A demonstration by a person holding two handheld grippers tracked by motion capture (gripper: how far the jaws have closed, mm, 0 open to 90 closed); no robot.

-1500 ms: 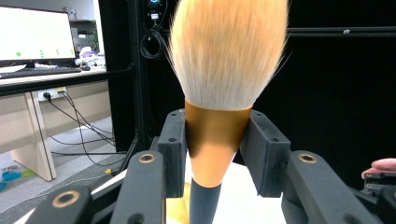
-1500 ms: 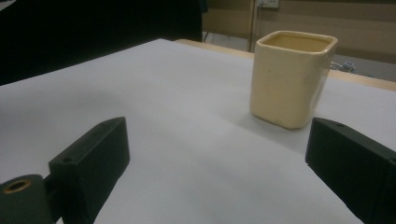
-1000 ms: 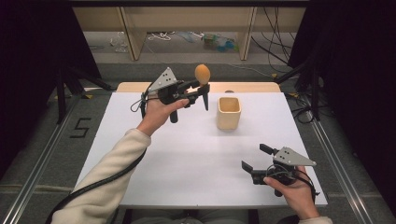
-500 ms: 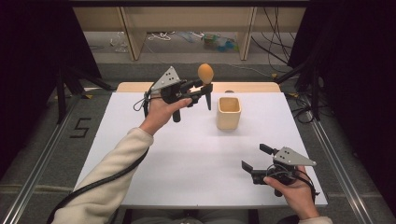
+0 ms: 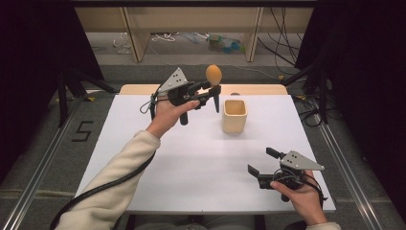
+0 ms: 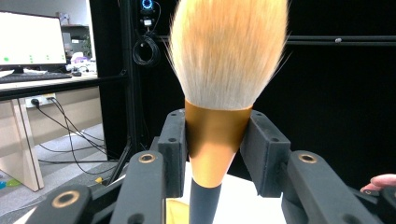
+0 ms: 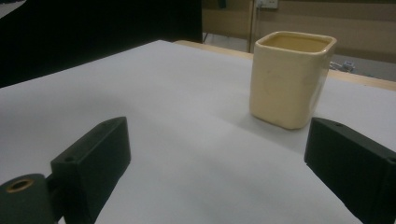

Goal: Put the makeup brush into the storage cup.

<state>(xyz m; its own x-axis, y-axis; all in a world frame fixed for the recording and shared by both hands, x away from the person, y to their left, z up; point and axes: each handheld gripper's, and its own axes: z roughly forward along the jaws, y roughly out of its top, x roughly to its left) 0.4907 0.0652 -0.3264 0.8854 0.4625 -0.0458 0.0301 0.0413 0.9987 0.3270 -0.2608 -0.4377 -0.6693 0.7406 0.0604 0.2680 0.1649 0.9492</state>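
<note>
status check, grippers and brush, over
Left gripper shut on makeup brush, upright, held beside the cup. Right gripper open, low over table. Nothing in the way.

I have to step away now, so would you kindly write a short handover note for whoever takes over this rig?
Left gripper: shut on the makeup brush at its gold ferrule, bristles up, held above the table just left of the cup.
Right gripper: open, nothing between its jaws, resting near the table's front right.
Cream cup: upright on the white table, brush not in it.
Done: brush picked up.
Left, probably: lower the brush handle-first into the cup, release.
</note>
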